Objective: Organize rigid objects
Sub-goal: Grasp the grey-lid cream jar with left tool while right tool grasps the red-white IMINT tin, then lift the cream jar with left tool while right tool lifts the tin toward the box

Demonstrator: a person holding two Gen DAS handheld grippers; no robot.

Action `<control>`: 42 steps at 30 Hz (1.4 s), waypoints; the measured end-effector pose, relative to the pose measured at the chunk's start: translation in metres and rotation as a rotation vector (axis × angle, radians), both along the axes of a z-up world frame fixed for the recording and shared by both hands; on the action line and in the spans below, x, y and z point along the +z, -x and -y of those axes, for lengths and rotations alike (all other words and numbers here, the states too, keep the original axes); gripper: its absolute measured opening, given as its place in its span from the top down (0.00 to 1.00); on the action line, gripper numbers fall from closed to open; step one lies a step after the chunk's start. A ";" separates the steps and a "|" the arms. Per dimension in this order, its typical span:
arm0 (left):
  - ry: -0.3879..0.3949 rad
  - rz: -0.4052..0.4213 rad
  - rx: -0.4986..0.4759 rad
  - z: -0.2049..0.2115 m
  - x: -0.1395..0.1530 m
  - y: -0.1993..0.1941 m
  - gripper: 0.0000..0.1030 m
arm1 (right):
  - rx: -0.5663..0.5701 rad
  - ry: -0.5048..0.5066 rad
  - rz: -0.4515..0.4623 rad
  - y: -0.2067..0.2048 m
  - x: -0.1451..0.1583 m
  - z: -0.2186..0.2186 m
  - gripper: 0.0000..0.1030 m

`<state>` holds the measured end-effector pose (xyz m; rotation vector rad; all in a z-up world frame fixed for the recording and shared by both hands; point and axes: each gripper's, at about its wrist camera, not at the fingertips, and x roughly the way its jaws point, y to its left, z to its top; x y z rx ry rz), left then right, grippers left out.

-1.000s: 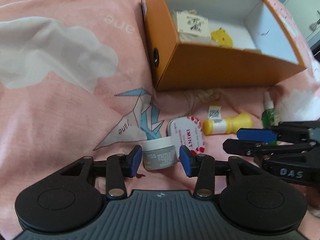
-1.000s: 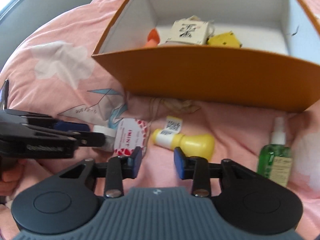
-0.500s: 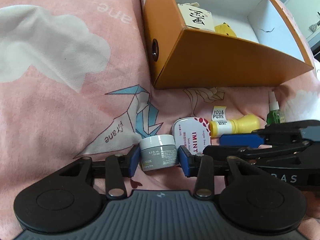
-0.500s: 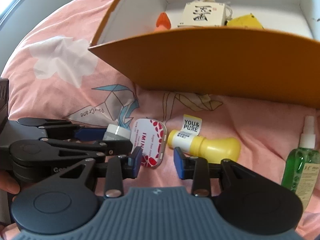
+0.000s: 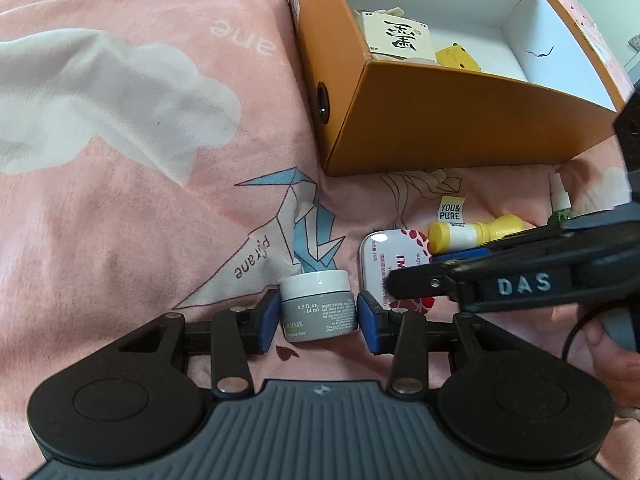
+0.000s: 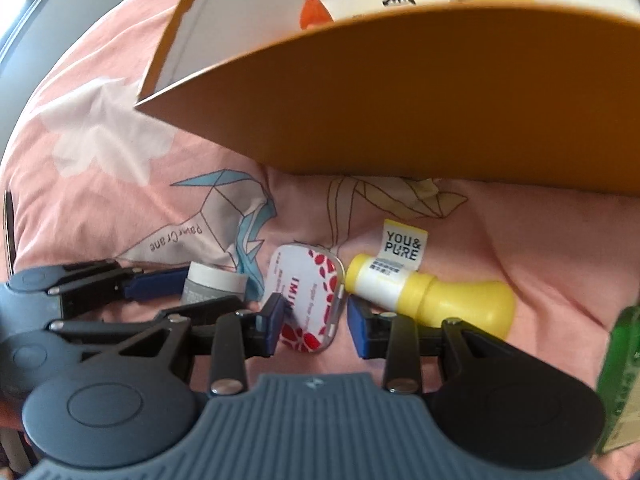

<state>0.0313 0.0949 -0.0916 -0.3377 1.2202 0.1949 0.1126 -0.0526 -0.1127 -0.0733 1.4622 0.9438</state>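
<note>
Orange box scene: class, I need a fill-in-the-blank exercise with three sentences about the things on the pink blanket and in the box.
1. The small grey jar sits between the pads of the ____ claw.
2. The right claw straddles the red-and-white ____.
3. The yellow bottle lies on its ____ outside the orange box.

Missing words: left; tin; side

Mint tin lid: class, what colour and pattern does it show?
White mint tin with red petal-like blotches; clearest in the right wrist view.
</note>
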 end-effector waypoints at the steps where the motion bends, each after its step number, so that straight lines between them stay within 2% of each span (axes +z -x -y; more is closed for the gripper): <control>1: -0.005 0.000 -0.003 0.001 0.000 0.000 0.53 | -0.006 -0.005 -0.015 -0.001 -0.003 -0.001 0.65; 4: -0.009 -0.003 -0.010 0.001 -0.001 -0.002 0.53 | 0.000 -0.013 -0.023 0.000 -0.008 -0.006 0.64; 11: 0.020 0.009 0.002 -0.004 -0.006 -0.005 0.50 | -0.036 -0.042 0.001 0.001 0.005 0.006 0.81; 16: 0.034 0.009 0.011 -0.006 -0.010 -0.010 0.50 | -0.045 -0.042 0.079 0.005 0.024 0.018 0.82; 19: 0.041 0.018 0.014 -0.005 -0.012 -0.009 0.53 | -0.059 -0.052 0.112 0.006 0.034 0.024 0.83; 24: 0.042 0.046 0.013 -0.002 -0.006 -0.004 0.54 | -0.081 -0.070 0.136 0.002 0.052 0.034 0.84; 34: 0.031 0.196 -0.016 0.005 0.045 0.012 0.54 | -0.095 -0.103 0.252 0.003 0.092 0.057 0.85; 42: 0.003 0.290 -0.059 0.014 0.087 0.005 0.54 | -0.125 -0.143 0.339 0.004 0.131 0.075 0.85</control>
